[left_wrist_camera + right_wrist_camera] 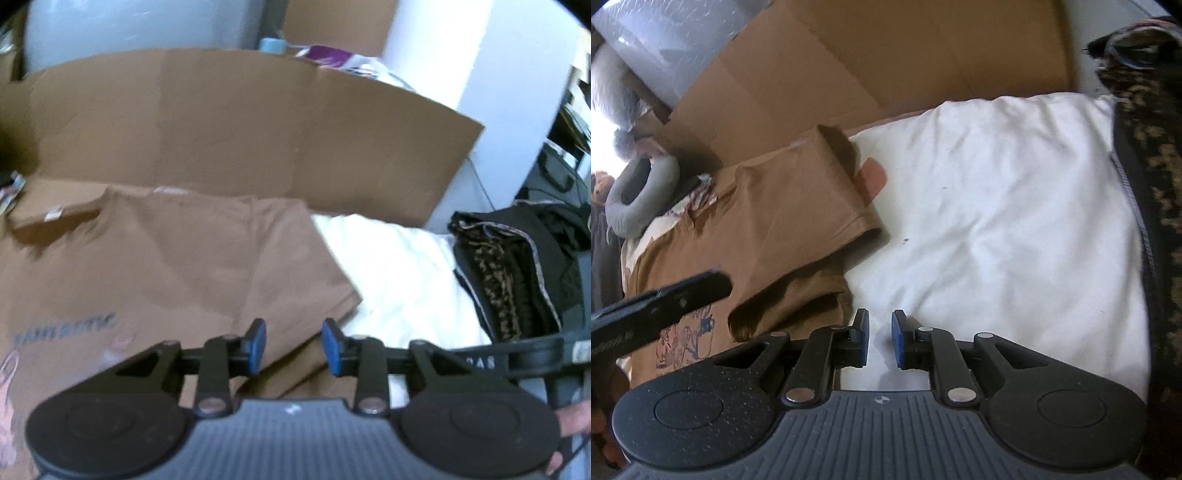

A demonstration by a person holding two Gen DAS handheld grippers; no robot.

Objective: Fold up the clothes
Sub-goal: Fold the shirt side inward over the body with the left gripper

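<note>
- The left gripper (293, 347) is seen at the bottom centre of the left wrist view, tilted down over the right edge of a brown T-shirt (177, 273); its 2 blue pads (258, 341) are parted with nothing between them, and cloth shows only beneath the gap.
- The right gripper (880, 339) is held at the bottom centre of the right wrist view, angled down over a white cloth (997, 206); its jaws are set narrowly apart, empty, with white fabric seen through the gap.
- The brown T-shirt (783, 221) is laid flat at the left of both views, its sleeve folded over into a soft, thick double layer beside the white cloth.
- Blurred blue lettering (64, 332) is printed on the shirt at the lower left of the left wrist view; it cannot be read. A pink and blue drawing (687, 343) is visible at the lower left of the right wrist view.
- A flattened cardboard sheet (240, 129), matte and creased into panels, is spread behind the shirt.
- A dark garment with a speckled tan pattern (502, 280) is piled at the right, touching the white cloth.
- White letters on a black strap (484, 363) at the lower right are too blurred to read.
</note>
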